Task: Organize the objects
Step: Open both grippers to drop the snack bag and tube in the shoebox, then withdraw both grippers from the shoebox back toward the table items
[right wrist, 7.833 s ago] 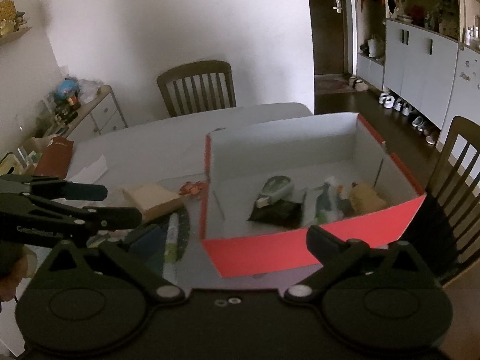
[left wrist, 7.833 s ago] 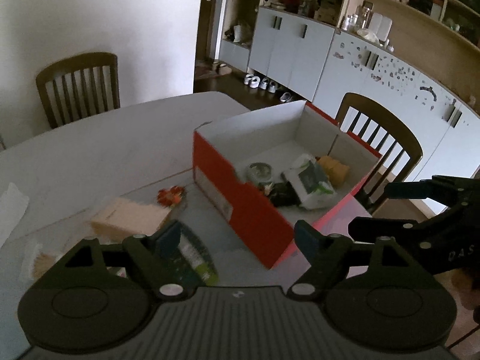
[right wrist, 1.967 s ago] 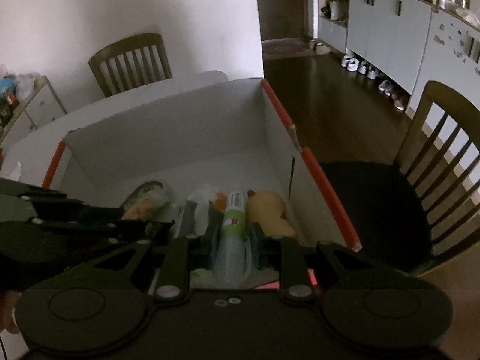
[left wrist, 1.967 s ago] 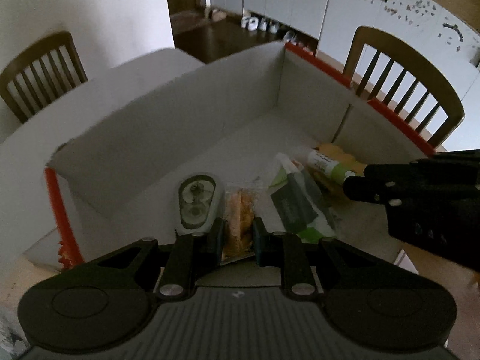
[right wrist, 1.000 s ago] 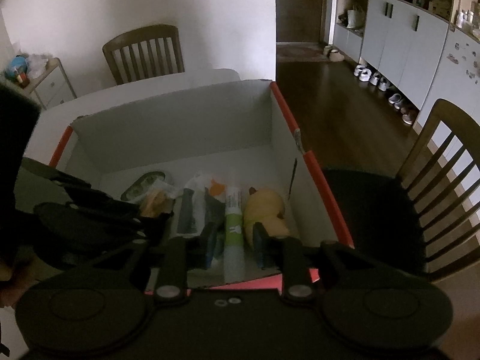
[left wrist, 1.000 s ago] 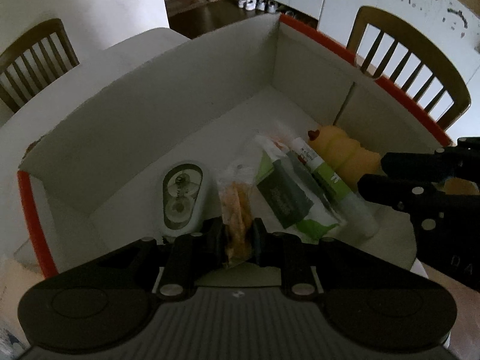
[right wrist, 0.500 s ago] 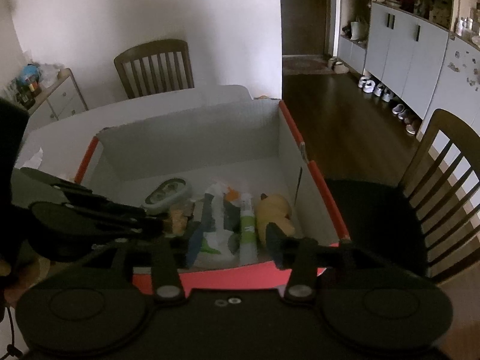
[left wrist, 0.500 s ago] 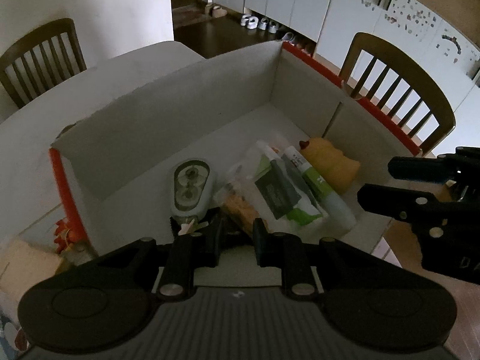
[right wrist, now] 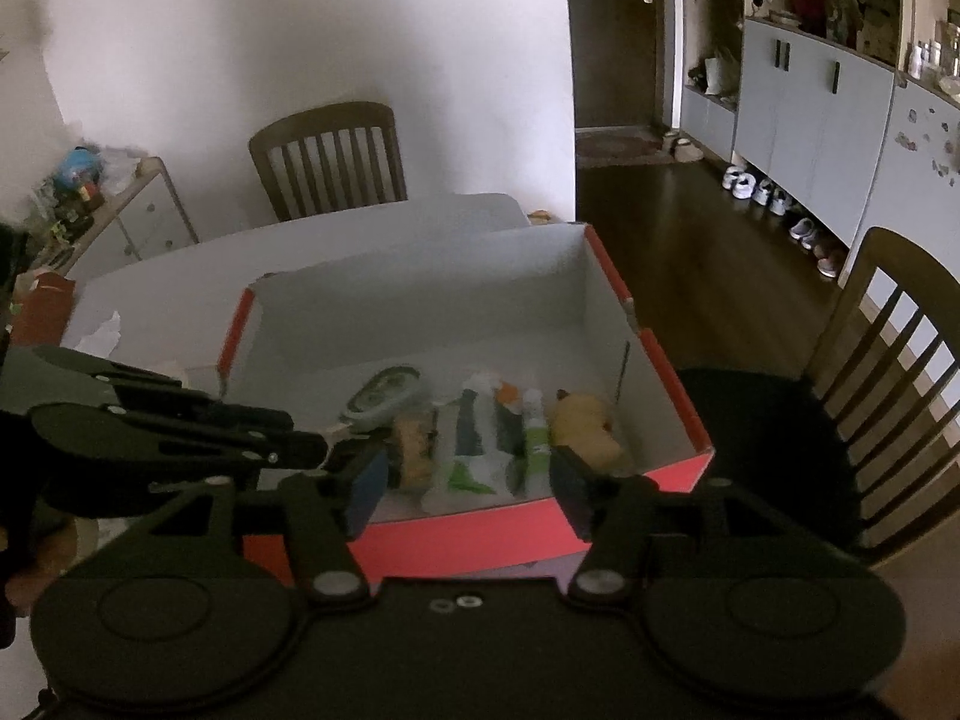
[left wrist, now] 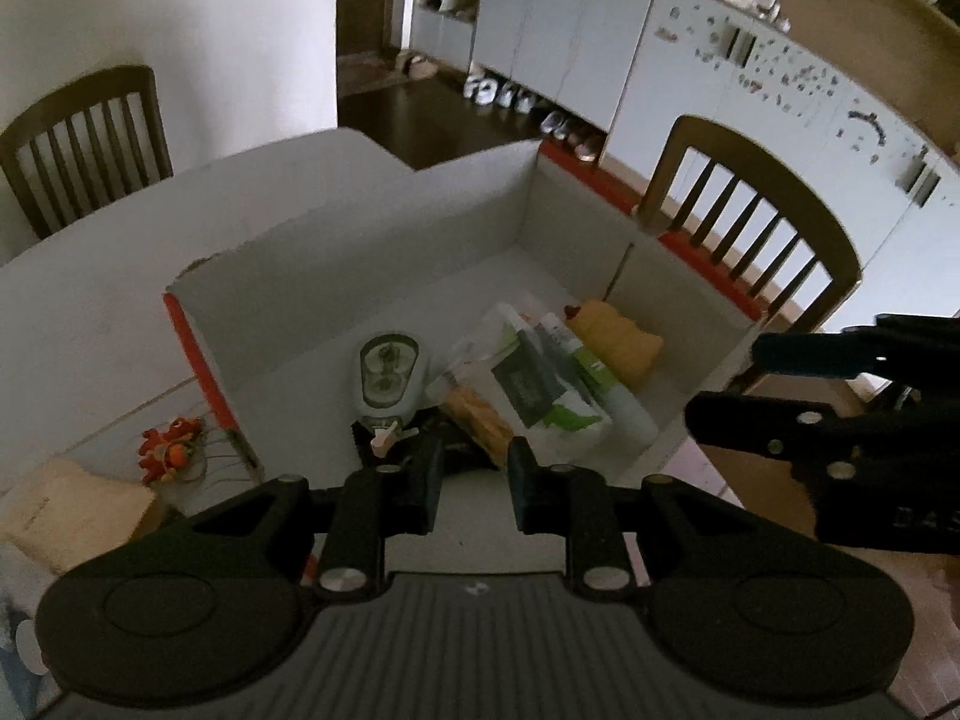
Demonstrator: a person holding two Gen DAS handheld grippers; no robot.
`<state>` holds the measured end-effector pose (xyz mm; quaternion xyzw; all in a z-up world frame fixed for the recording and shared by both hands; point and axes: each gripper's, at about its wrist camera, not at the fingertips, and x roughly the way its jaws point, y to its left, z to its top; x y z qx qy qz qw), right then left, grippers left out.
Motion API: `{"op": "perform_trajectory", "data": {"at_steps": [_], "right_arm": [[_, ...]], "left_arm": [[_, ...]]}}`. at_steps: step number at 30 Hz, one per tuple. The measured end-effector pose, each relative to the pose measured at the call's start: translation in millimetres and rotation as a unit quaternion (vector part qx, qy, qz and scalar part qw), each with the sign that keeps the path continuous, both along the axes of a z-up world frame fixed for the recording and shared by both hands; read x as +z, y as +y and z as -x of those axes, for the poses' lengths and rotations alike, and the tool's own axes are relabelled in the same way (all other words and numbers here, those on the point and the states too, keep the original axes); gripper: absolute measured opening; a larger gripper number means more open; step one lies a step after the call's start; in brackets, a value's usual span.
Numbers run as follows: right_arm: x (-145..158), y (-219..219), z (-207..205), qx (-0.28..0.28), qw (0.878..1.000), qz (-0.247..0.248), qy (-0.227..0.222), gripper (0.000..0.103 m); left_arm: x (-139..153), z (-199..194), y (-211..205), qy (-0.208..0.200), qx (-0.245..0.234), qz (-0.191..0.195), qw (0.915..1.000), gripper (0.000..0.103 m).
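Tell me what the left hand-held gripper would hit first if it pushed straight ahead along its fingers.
Probably the snack packet lying in the red box. It sits right beyond the gap of the left hand-held gripper, though depth is hard to judge.

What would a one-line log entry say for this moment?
left gripper: open, empty | right gripper: open, empty | red box: holds snack packet, tube, yellow toy

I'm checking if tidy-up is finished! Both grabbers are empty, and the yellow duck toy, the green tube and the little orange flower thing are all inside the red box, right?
Not quite. The left wrist view shows the orange flower thing on the table, outside the red box. The left gripper and right gripper are empty, and the yellow duck toy and green tube are in the box.
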<state>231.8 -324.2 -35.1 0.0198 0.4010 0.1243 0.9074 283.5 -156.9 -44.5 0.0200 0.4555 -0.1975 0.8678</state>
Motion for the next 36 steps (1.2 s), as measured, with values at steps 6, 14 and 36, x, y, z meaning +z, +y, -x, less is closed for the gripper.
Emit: {"op": "perform_trajectory", "data": {"at_steps": [6, 14, 36], "right_arm": [[8.6, 16.6, 15.3, 0.010, 1.000, -0.009, -0.005, 0.064], [14.7, 50.0, 32.6, 0.022, 1.000, -0.017, -0.010, 0.074], [6.3, 151.1, 70.0, 0.043, 0.999, -0.022, 0.001, 0.087]], "left_arm": [[11.6, 20.2, 20.3, -0.019, 0.002, 0.012, 0.9997, 0.021], [20.6, 46.6, 56.9, -0.035, 0.008, 0.026, 0.9990, 0.021], [7.4, 110.6, 199.9, -0.035, 0.074, 0.034, 0.9960, 0.022]]}}
